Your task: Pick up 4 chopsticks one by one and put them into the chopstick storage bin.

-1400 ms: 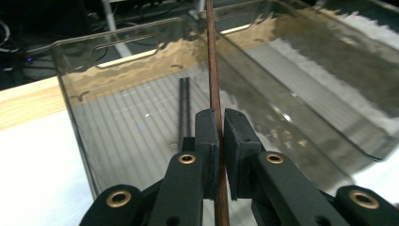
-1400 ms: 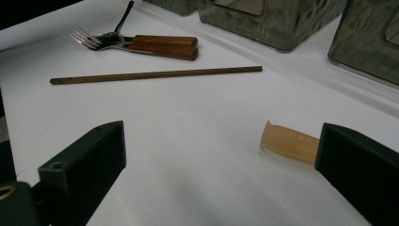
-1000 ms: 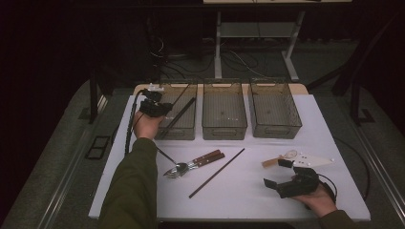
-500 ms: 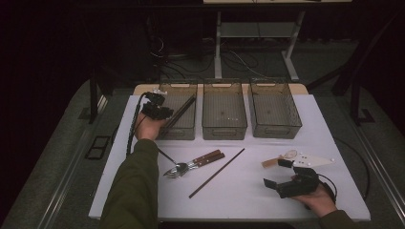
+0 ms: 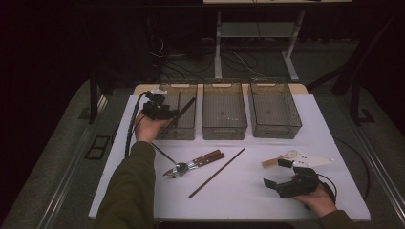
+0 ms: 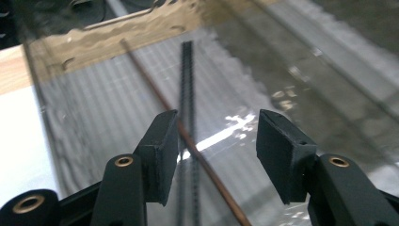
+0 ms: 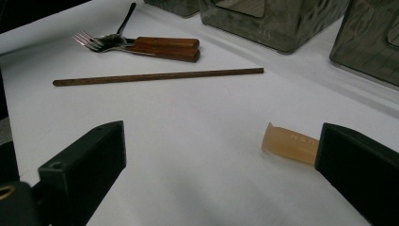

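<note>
My left gripper (image 5: 165,112) hangs over the front left corner of the left clear bin (image 5: 177,132). Its jaws have just been opening, and in the left gripper view they (image 6: 214,122) stand apart. A brown chopstick (image 6: 150,80) runs between them beside the left pad, unpressed, and slants inside the bin (image 5: 184,110). My right gripper (image 5: 277,173) rests open near the mat's front right. In its own view the jaws (image 7: 219,136) stand wide over bare mat, with a beige handle (image 7: 289,143) beside the right jaw.
Two more clear bins (image 5: 224,125) (image 5: 276,128) stand in the back row. A second chopstick (image 5: 217,172), wooden-handled forks (image 5: 191,164) and a thin dark-handled utensil (image 5: 162,152) lie mid-mat. White utensils (image 5: 310,161) lie right.
The left jaws have opened off the chopstick, which now leans in the left bin. The left hand shifted slightly. The right hand has not moved.
</note>
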The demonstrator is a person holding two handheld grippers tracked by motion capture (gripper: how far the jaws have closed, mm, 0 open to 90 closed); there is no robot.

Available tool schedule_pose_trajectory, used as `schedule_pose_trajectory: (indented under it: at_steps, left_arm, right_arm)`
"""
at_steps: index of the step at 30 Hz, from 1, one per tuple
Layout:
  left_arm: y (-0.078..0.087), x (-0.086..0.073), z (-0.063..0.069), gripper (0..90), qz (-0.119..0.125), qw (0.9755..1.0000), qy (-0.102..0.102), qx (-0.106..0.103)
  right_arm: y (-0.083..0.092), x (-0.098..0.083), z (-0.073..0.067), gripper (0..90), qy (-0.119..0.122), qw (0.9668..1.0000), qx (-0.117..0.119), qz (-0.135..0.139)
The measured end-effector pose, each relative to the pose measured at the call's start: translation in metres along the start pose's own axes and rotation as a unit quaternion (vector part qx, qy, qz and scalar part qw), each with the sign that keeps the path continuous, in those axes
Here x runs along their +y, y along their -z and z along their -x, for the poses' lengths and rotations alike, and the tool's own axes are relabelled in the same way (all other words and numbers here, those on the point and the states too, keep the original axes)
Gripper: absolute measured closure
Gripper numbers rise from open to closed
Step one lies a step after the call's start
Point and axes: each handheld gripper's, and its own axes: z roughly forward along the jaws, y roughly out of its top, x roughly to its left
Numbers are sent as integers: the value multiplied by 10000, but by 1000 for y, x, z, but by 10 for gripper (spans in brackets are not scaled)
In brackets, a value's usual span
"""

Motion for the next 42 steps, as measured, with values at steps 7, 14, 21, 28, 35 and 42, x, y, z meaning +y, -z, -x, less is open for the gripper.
schedule_pose_trajectory:
  at_steps: [7, 14, 21, 28, 35, 42]
  left_arm:
    - [12, -5, 15, 395, 169, 9991, -188, -331]
    - [27, -14, 34, 309, 256, 9966, -377, -684]
    - [38, -26, 56, 248, 349, 9939, -592, -863]
    - [46, -39, 71, 213, 354, 9923, -744, -922]
    - [54, -57, 90, 176, 407, 9897, -862, -1072]
    - [52, -77, 116, 175, 220, 9855, -1085, -1287]
  right_arm:
    - [0, 0, 0, 23, 4, 10000, -9, 0]
    - [0, 0, 0, 23, 7, 10000, -24, 1]
    - [0, -1, 1, 23, 6, 10000, -43, 5]
    - [0, 0, 0, 23, -20, 10000, -48, 12]
    - [2, 0, 0, 23, 7, 10000, -49, 54]
    - [1, 0, -1, 23, 15, 10000, -40, 53]
